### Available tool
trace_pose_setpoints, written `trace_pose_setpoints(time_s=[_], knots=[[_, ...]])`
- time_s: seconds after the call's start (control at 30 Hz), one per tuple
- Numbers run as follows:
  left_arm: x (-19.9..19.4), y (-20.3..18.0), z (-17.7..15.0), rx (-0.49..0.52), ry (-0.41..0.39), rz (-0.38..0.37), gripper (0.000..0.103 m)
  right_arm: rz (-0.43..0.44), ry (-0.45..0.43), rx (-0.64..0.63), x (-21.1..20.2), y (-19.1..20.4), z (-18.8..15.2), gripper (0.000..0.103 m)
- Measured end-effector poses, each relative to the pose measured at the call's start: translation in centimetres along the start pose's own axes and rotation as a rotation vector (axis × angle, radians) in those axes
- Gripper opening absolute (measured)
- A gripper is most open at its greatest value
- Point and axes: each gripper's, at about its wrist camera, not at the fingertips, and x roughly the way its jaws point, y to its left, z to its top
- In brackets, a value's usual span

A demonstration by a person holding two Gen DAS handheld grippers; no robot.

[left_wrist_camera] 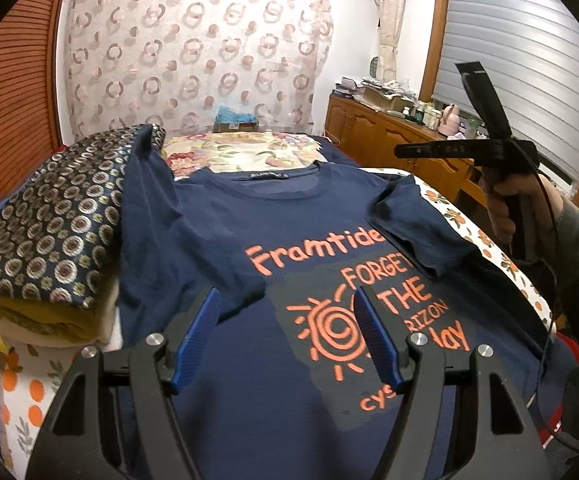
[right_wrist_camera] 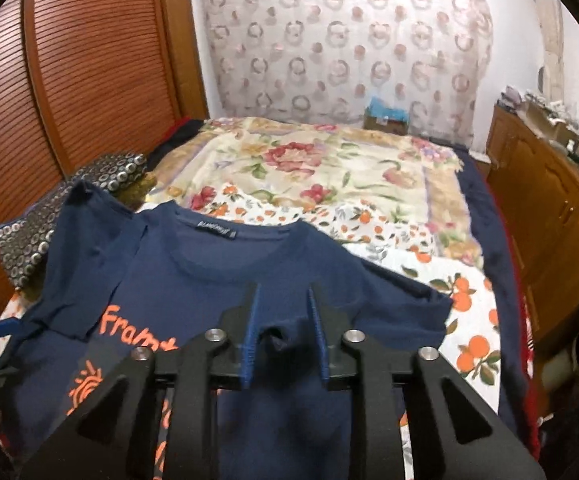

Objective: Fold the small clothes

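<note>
Hiding print: folded sleeve (left_wrist_camera: 417,236) | left gripper (left_wrist_camera: 287,336) jaws released | right gripper (right_wrist_camera: 281,336) jaws released over navy T-shirt (right_wrist_camera: 225,280)

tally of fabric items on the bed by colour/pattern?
Navy T-shirt: 1
Dark circle-patterned folded item: 1
Yellow folded item: 1
Floral blanket: 1
Orange-print sheet: 1
Total: 5

one navy t-shirt (left_wrist_camera: 217,240), two grippers (left_wrist_camera: 287,304) (right_wrist_camera: 283,300), one folded stack (left_wrist_camera: 45,248), one floral blanket (right_wrist_camera: 329,168).
</note>
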Motion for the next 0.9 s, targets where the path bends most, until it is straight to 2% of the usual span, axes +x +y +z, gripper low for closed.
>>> trace_pose_setpoints(time_s=[0.13, 0.3, 0.5, 0.63, 0.7, 0.73, 0.9], knots=[[0.1, 0.9, 0.7, 0.000, -0.006, 0.021, 0.070, -0.035, 0.002, 0.020, -0.3, -1.6, -0.6, 0.038], [0.3, 2.3, 2.4, 0.015, -0.014, 0.056, 0.070, -0.088, 0.037, 0.042, 0.2, -3.8, -2.4, 0.039], [1.4, 4.9, 5.7, 0.037, 0.013, 0.103, 0.070, -0.101, 0.073, 0.076, 2.1, -5.8, -4.1, 0.039], [2.3, 6.7, 7.7, 0.061, 0.032, 0.132, 0.070, -0.124, 0.120, 0.055, 3.9, -6.1, -5.1, 0.039], [3.1, 7.7, 8.7, 0.065, 0.050, 0.146, 0.066, -0.130, 0.137, 0.033, 4.5, -6.0, -5.5, 0.039], [3.6, 8.2, 9.1, 0.065, 0.063, 0.148, 0.060, -0.140, 0.129, 0.012, 4.6, -5.8, -5.5, 0.039], [5.7, 9.6, 10.6, 0.084, 0.116, 0.201, 0.057, -0.151, 0.127, -0.018, 4.7, -5.5, -5.9, 0.040]])
